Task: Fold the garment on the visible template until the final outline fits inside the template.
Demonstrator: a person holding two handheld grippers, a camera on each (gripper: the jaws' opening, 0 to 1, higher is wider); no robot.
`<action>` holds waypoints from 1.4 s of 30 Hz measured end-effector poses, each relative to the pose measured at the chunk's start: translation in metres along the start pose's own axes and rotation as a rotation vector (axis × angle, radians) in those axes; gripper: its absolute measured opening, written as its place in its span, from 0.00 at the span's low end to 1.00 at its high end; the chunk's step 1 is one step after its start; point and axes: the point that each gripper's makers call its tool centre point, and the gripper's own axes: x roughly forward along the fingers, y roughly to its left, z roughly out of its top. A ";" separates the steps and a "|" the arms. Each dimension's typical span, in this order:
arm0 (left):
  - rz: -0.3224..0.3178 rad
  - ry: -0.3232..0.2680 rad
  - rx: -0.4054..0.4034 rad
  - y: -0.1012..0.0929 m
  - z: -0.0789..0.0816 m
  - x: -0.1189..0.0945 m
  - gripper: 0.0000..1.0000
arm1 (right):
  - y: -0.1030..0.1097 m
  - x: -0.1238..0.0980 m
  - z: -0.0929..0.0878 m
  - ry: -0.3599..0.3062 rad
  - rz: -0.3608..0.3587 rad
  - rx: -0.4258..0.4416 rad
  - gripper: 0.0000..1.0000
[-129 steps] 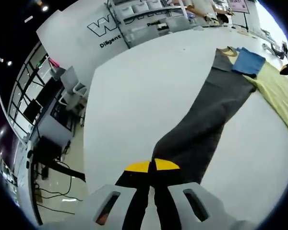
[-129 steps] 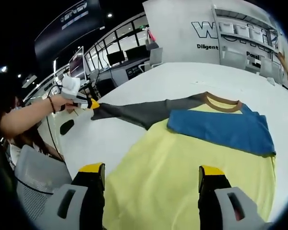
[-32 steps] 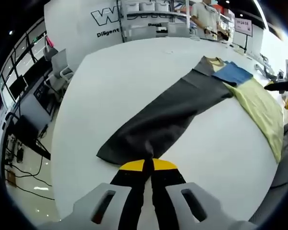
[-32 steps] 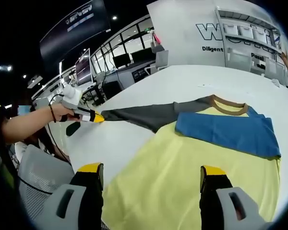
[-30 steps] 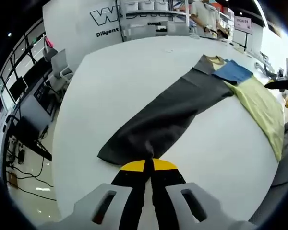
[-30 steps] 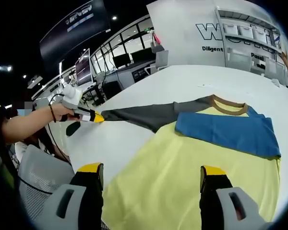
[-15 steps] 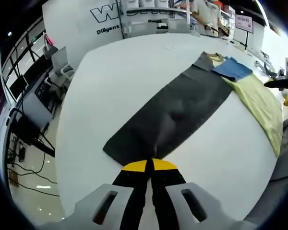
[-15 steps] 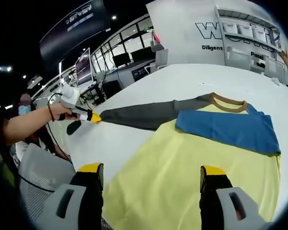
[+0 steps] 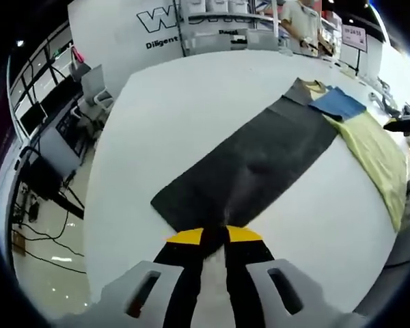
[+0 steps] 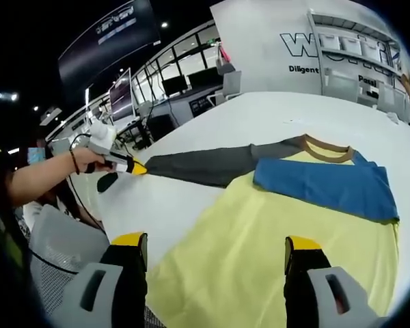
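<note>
Table [image 9: 191, 116]; left gripper [image 9: 214, 236] pinches sleeve [image 9: 253, 160].

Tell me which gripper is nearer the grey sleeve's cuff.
Left. The left gripper is shut on the grey sleeve at its cuff; the right gripper hangs open over the yellow body.

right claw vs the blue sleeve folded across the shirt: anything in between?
Only the shirt's own yellow body. In the right gripper view it runs unbroken from the open right claw up to the blue sleeve; nothing else lies on that stretch.
</note>
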 end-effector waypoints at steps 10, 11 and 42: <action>0.046 -0.078 -0.126 0.009 0.006 0.000 0.23 | -0.005 -0.002 0.000 -0.001 -0.020 -0.008 0.80; 0.068 -0.104 -0.158 0.010 0.009 0.001 0.22 | -0.005 -0.003 0.000 0.000 -0.022 -0.011 0.80; 0.176 -0.149 -0.304 0.006 0.010 0.012 0.25 | -0.007 -0.003 -0.006 0.019 -0.031 -0.003 0.80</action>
